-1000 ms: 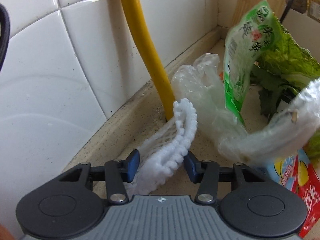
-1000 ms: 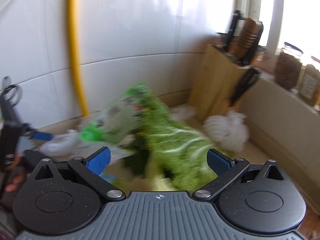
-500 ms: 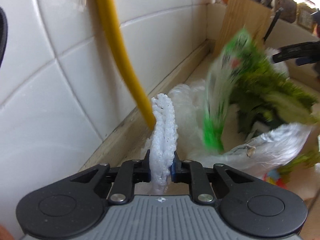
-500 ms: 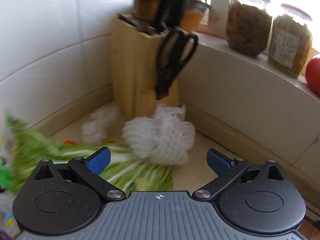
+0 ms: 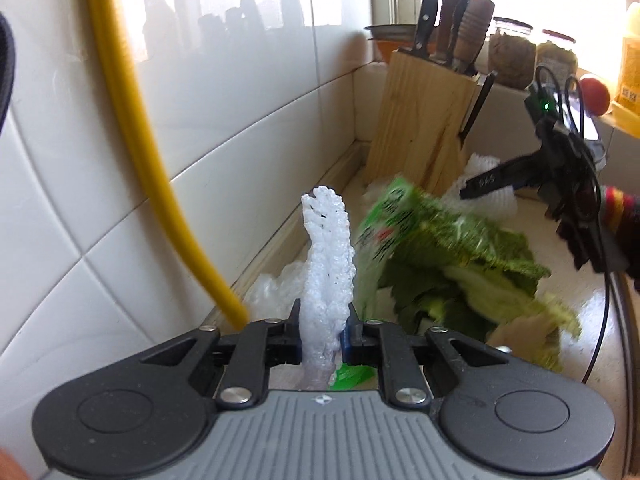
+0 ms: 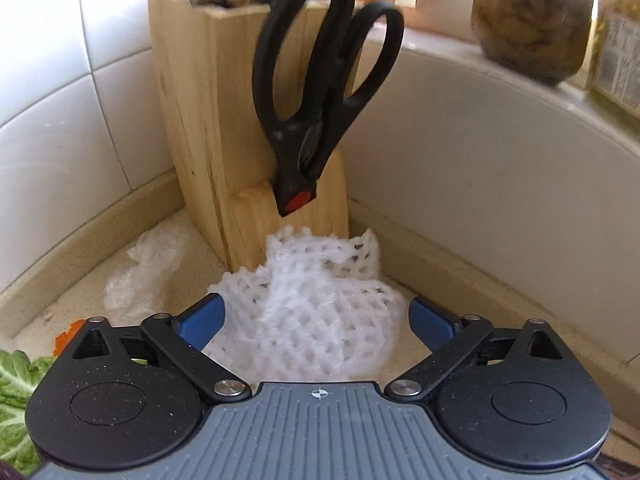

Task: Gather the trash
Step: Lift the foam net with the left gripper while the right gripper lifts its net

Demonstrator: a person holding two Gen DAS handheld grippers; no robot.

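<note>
A strip of white foam netting [image 5: 328, 264] is clamped between the nearly closed blue pads of the left gripper [image 5: 323, 334] and is seen standing upright above them, clear of the counter. At about eleven o'clock from that gripper a yellow hose [image 5: 136, 120] is seen running down the tiled wall [image 5: 248, 92]. At about one o'clock a green printed wrapper [image 5: 384, 220] and leafy greens [image 5: 460, 264] are heaped on the counter, with crumpled clear plastic [image 5: 272, 292] beside the wall. Further off at one o'clock a wooden knife block [image 5: 420, 120] is placed in the corner. In the right wrist view, the right gripper [image 6: 316, 320] is held wide, its jaws having just been closing slightly; a second, bunched piece of white foam net [image 6: 312, 304] is framed between the blue pads, and whether it is pressed cannot be told. Black scissors [image 6: 320, 80] are hung on the block at twelve o'clock, and a crumpled plastic film [image 6: 144, 276] is lying at ten o'clock.
</note>
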